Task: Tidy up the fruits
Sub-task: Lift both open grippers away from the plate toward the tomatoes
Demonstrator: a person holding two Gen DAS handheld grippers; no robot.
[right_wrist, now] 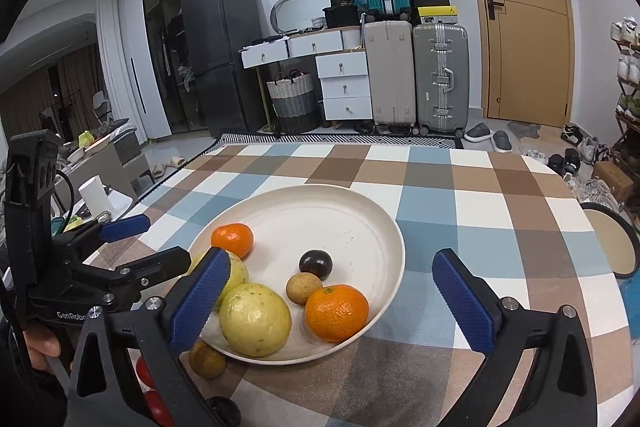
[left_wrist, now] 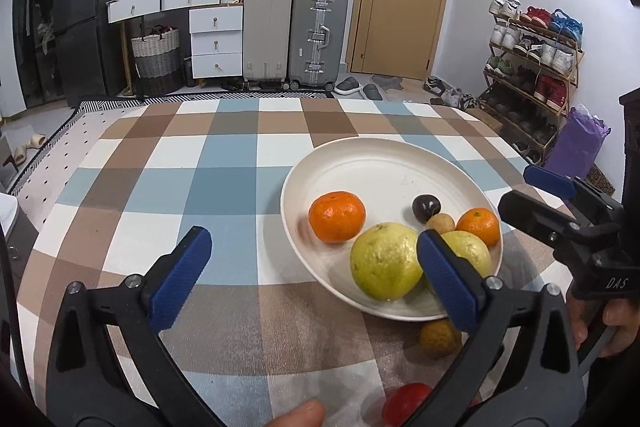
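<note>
We are holding our left gripper [left_wrist: 314, 277] and right gripper [right_wrist: 326, 293] wide open, gripping nothing. Most fruits are sitting together in the white plate [right_wrist: 360, 211] on the bench [left_wrist: 160, 187]. A brown fruit [left_wrist: 439, 338] and red fruit [left_wrist: 404, 405] are waiting outside it.

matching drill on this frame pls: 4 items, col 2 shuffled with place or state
1. dark plum
2. red fruit
3. left gripper
4. plate

A. on the cloth, off the plate
B. open, empty
C. on the plate, by a small brown fruit
D. holds two oranges

Pairs: 1-C, 2-A, 3-B, 4-D
</note>
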